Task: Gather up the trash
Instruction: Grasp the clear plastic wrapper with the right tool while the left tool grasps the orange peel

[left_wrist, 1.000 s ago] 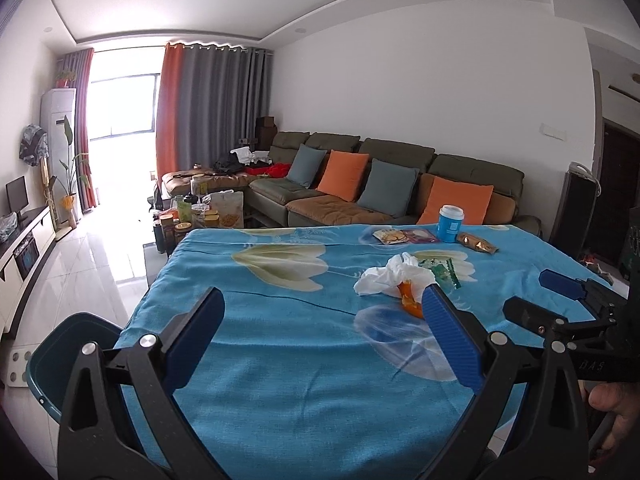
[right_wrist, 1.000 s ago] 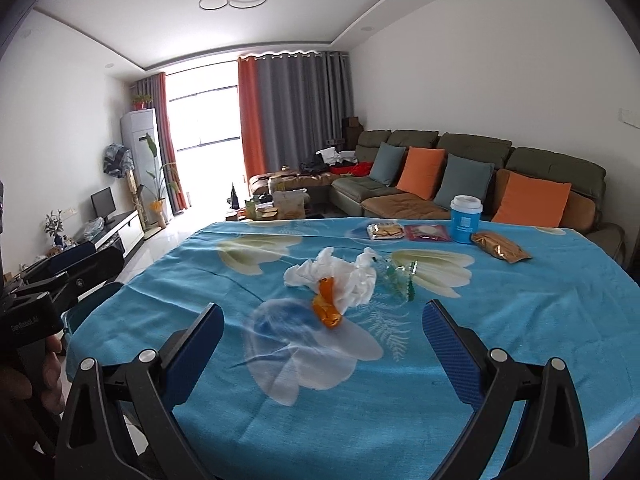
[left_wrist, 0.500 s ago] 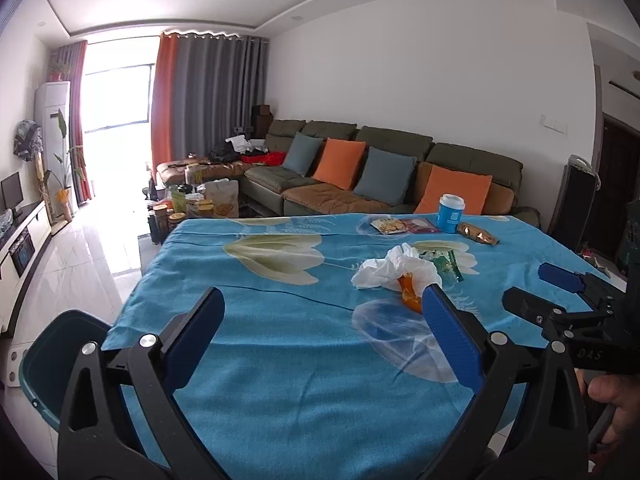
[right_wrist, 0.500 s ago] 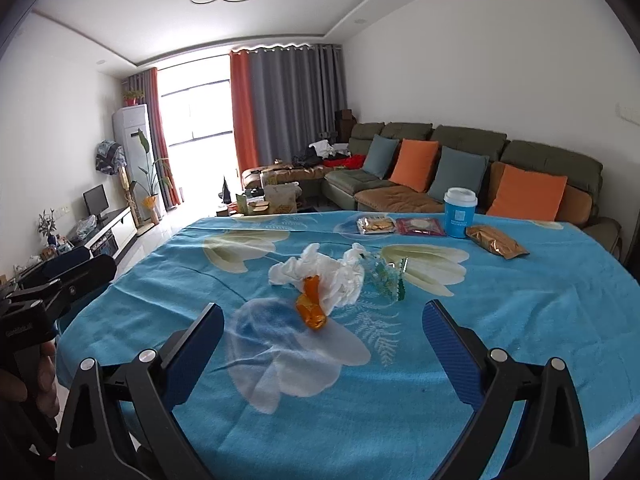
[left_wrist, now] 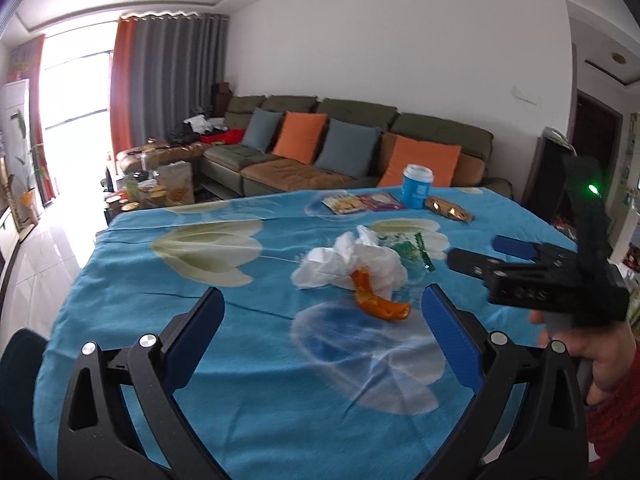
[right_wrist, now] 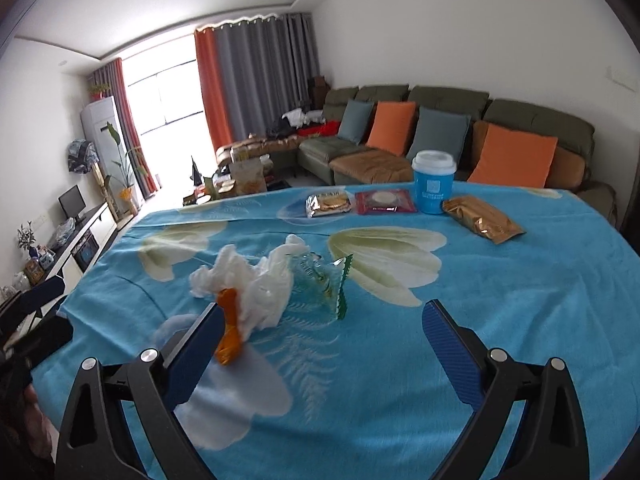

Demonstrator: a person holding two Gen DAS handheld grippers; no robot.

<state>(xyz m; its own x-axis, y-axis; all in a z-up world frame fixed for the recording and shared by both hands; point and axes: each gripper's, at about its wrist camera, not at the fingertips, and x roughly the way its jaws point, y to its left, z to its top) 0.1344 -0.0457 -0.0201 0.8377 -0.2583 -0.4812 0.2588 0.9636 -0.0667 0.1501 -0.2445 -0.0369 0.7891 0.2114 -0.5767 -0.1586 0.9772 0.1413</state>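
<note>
room: sofa (right_wrist: 460, 120) and curtains (right_wrist: 260, 80) at 12 | surface: blue flowered tablecloth (right_wrist: 480, 320) | trash: tissue (left_wrist: 352, 260), orange peel (left_wrist: 380, 304), what looks like a clear wrapper (right_wrist: 320, 280), heaped mid-table, 12 o'clock | my left gripper (left_wrist: 320, 316) spread, empty | my right gripper (right_wrist: 320, 332) spread, empty | cup (right_wrist: 434, 182) at 1

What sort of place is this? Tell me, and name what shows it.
Most likely a home living room: a long sectional sofa with orange and grey cushions, floor-length curtains at a big window, and a small TV on a low cabinet.
</note>
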